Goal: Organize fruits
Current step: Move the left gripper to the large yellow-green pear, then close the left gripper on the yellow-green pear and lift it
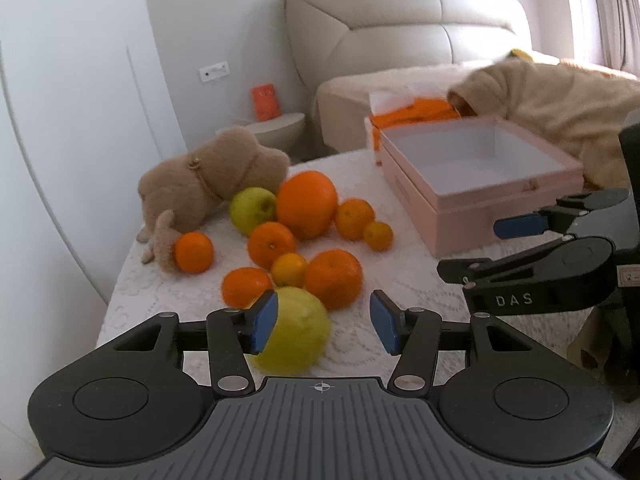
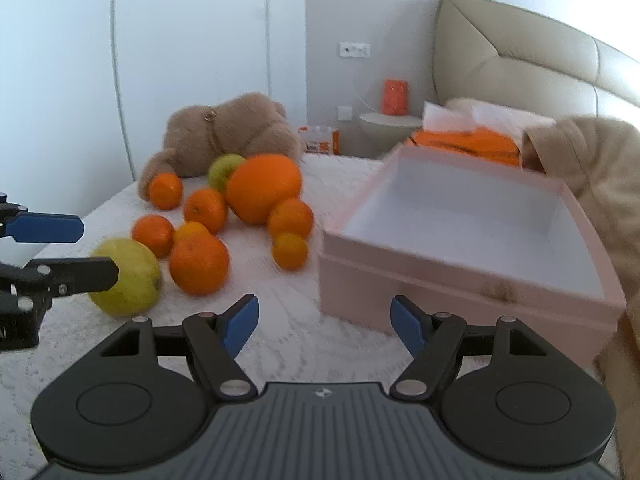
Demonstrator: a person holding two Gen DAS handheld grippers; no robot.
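Observation:
A pile of fruit lies on the white table cover: a big orange (image 1: 306, 204) (image 2: 264, 188), several smaller oranges (image 1: 333, 279) (image 2: 199, 265), a green apple (image 1: 253, 209) at the back and a yellow-green apple (image 1: 298, 334) (image 2: 126, 277) nearest. My left gripper (image 1: 325, 325) (image 2: 80, 248) is open, its jaws either side of the yellow-green apple, the left pad close against it. My right gripper (image 2: 325, 325) (image 1: 468, 248) is open and empty, over the cover in front of the pink box (image 2: 464, 240) (image 1: 476, 176), which is open with a white inside.
A brown plush toy (image 1: 212, 178) (image 2: 232, 136) lies behind the fruit. A beige garment (image 2: 600, 184) drapes right of the box. Orange packaging (image 2: 464, 142) sits behind the box. A bed headboard (image 1: 400, 28) and round side table (image 2: 390, 126) stand beyond.

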